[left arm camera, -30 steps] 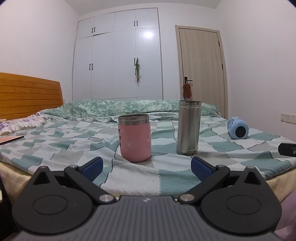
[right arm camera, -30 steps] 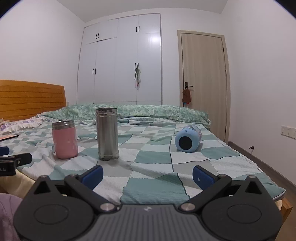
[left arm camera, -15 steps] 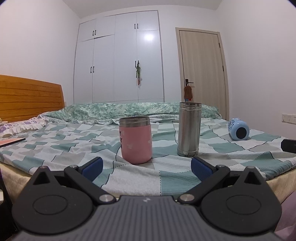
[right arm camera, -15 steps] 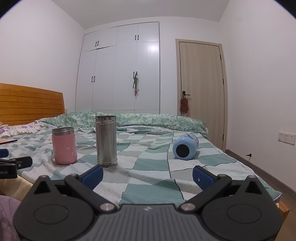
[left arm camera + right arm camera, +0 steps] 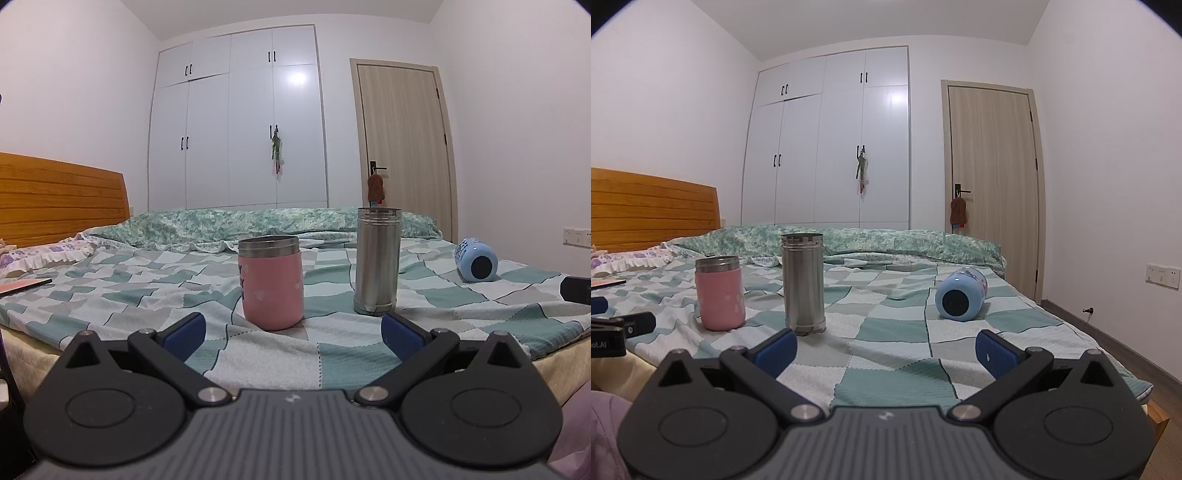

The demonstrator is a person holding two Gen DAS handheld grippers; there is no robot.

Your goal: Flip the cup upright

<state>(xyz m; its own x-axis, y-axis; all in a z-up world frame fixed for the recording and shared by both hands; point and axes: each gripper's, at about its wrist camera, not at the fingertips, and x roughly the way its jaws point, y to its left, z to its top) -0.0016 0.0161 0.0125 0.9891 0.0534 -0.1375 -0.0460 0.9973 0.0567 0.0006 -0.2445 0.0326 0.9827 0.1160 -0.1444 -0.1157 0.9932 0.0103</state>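
Toward the bed's (image 5: 886, 373) right edge: blue cup (image 5: 961, 297) on its side, base facing me, ahead-right of my spread-jawed right gripper (image 5: 885, 349), nearer than my equally spread left gripper (image 5: 291, 334).

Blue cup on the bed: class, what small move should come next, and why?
Probably reach the right gripper forward toward the blue cup. It lies on its side on the checked bedspread, base facing the camera, while the pink cup and steel flask stand upright. The jaws are open and empty.
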